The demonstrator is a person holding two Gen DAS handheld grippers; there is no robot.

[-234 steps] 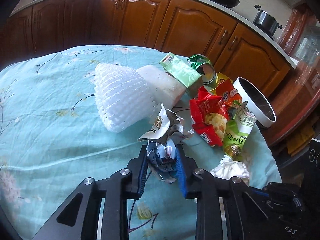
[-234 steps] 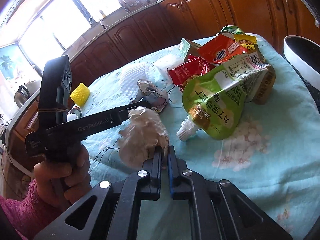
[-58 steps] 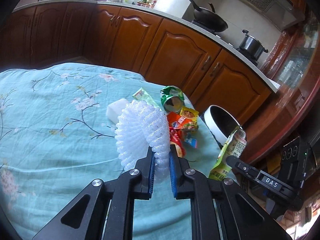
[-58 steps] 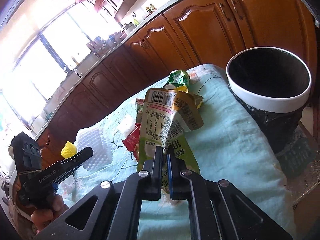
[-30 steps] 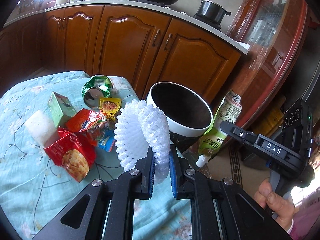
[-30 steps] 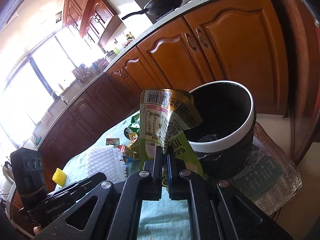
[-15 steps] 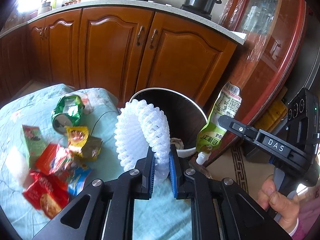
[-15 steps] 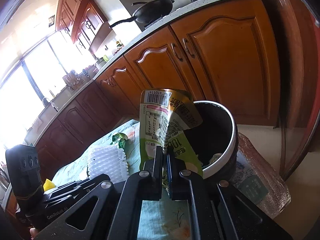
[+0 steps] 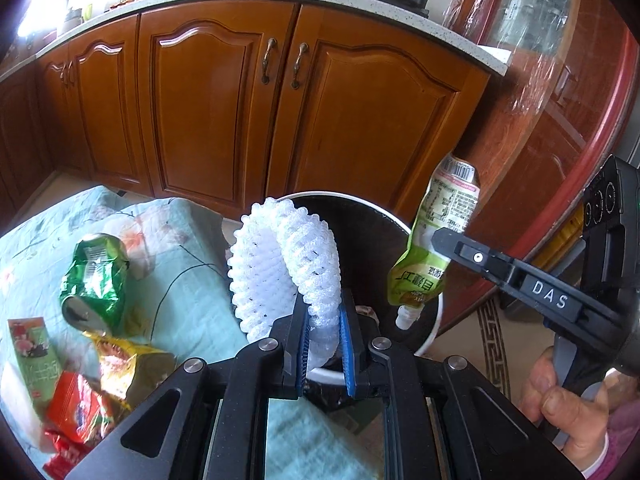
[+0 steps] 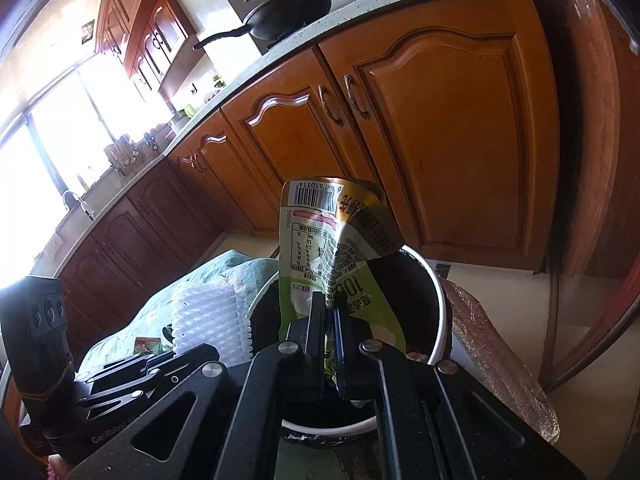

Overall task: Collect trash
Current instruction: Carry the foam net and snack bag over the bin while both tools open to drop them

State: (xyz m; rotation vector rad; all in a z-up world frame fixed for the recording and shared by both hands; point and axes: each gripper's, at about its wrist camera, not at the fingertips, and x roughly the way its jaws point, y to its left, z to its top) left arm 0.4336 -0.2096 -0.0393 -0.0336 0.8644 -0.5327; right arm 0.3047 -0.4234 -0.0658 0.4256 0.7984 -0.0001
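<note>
Both grippers hover over the white-rimmed bin [image 9: 430,332] off the table's [image 9: 192,304] far corner, left gripper [image 9: 323,350] fingers clenched on the white foam net [image 9: 280,272], right gripper [image 10: 329,344] fingers pinching the green pouch [image 10: 320,256], apparently poised for dropping

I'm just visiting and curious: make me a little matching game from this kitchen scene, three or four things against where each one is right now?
Things:
1. white foam net
2. green pouch
3. crushed green can
4. black wok

Places:
a. on the countertop
b. lying on the tablecloth
c. in the left hand-held gripper
d. in the right hand-held gripper

Pairs: 1-c, 2-d, 3-b, 4-a
</note>
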